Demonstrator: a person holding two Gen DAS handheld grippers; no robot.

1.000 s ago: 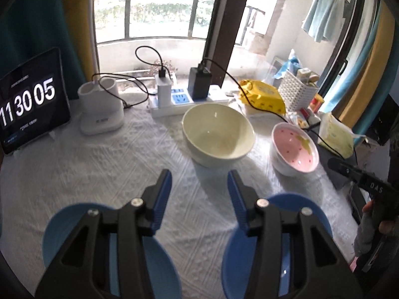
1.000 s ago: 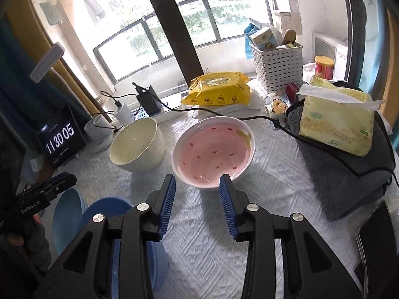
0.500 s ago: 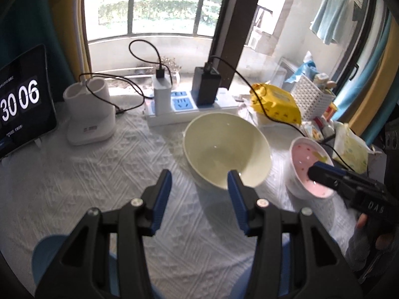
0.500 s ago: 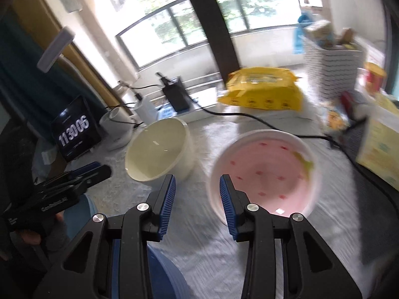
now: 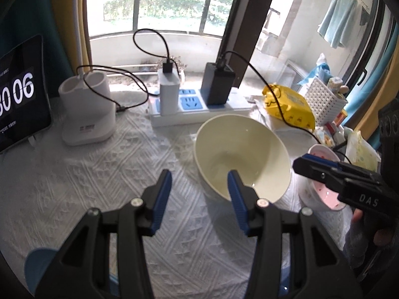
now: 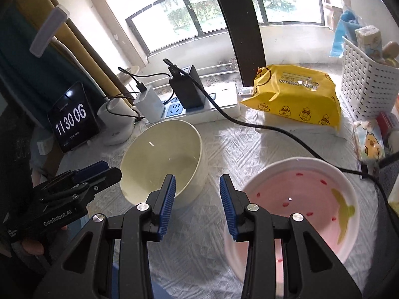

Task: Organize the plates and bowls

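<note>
We've got the left gripper [image 5: 199, 189] w/ jaws apart, empty, at the near rim of the cream bowl [image 5: 240, 159]. The right gripper [image 6: 197, 194], jaws apart, sits btwn it and the pink bowl [image 6: 299, 206]. Risk: jaws knocking rims, bowls sliding on the bench [image 5: 99, 174].

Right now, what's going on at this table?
A person holds a gripper in each hand over the white quilted tablecloth, both open and empty. The left gripper is lined up on the near rim of the large cream ceramic bowl. The right gripper sits by the near rim of the pink-lined white bowl. Neither bowl is gripped yet.
</note>
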